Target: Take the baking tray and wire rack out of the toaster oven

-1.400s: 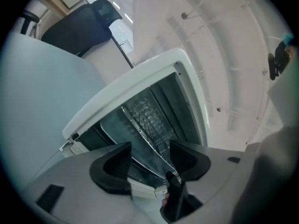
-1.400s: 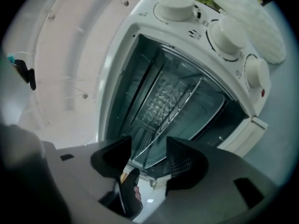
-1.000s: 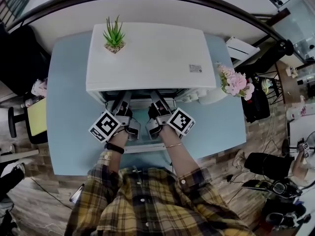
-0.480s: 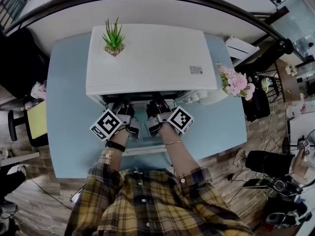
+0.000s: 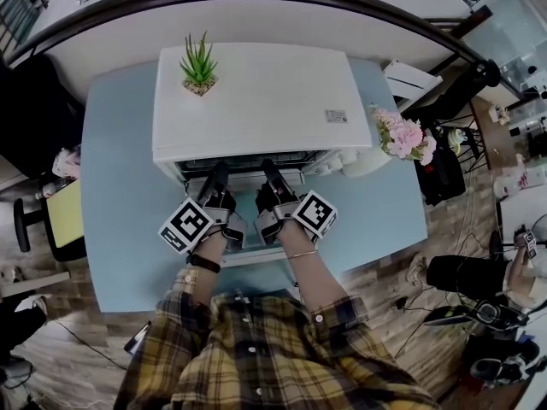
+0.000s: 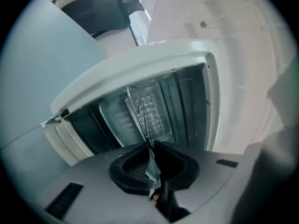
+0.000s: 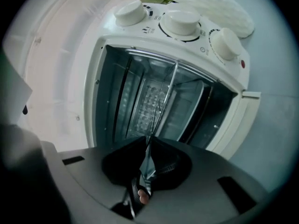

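Toaster oven (image 5: 256, 101) at the middle of the light blue worktop (image 5: 120, 186), its mouth open toward the person; a potted succulent (image 5: 198, 65) stands on the oven's far left corner, and pink flowers (image 5: 402, 137) stand near the worktop's right edge. Left hand-held gripper (image 6: 150, 146) and right hand-held gripper (image 7: 147, 141) reach side by side into the mouth; the jaws of each have just been closing and now stand clenched on the thin front rim of the baking tray (image 6: 152, 108), which lies inside the cavity. Wires of the wire rack (image 6: 138, 115) run from the jaw tips into the oven, close against the tray; whether they are pinched too cannot be told. Three control knobs (image 7: 180, 21) flank the mouth.
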`<state>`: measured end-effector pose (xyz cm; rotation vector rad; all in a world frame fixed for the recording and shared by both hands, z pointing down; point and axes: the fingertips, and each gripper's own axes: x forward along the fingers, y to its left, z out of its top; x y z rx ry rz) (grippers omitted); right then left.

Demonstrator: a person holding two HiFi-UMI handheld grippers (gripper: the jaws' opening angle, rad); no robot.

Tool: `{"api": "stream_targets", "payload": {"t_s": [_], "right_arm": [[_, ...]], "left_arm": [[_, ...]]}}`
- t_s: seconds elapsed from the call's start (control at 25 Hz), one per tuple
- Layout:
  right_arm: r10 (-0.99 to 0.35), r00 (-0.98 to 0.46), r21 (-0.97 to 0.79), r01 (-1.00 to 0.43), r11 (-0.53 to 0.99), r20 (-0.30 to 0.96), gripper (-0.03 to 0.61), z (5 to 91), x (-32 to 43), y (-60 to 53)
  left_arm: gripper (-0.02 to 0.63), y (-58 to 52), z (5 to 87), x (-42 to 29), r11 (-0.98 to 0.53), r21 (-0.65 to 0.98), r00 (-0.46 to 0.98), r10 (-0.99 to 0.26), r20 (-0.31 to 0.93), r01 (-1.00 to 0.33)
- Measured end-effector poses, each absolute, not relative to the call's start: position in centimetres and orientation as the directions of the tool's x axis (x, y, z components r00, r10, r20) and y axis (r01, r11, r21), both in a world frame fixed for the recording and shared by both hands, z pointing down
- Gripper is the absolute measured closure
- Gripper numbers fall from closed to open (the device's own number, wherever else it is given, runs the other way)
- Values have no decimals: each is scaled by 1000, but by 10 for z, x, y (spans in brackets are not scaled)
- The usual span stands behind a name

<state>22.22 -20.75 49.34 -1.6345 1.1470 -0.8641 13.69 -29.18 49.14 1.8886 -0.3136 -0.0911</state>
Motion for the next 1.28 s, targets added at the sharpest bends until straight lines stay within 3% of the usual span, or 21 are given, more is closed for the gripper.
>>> {"api": "stream_targets", "payload": {"t_s": [0.64, 1.04, 1.28], "right_arm": [[-951, 310, -952, -295, -76, -20, 543, 485, 157, -142], [-980, 185, -944, -330, 11, -76, 548, 464, 118, -95], [-985, 123, -948, -309, 80, -123, 548, 457, 101, -54]], "left_arm": [[588, -226, 485, 72, -336, 929, 973, -216, 81, -152], [586, -174, 471, 28, -354, 917, 947, -312, 73, -187], [580, -131, 448, 9, -475, 853, 934, -354, 38, -215]]}}
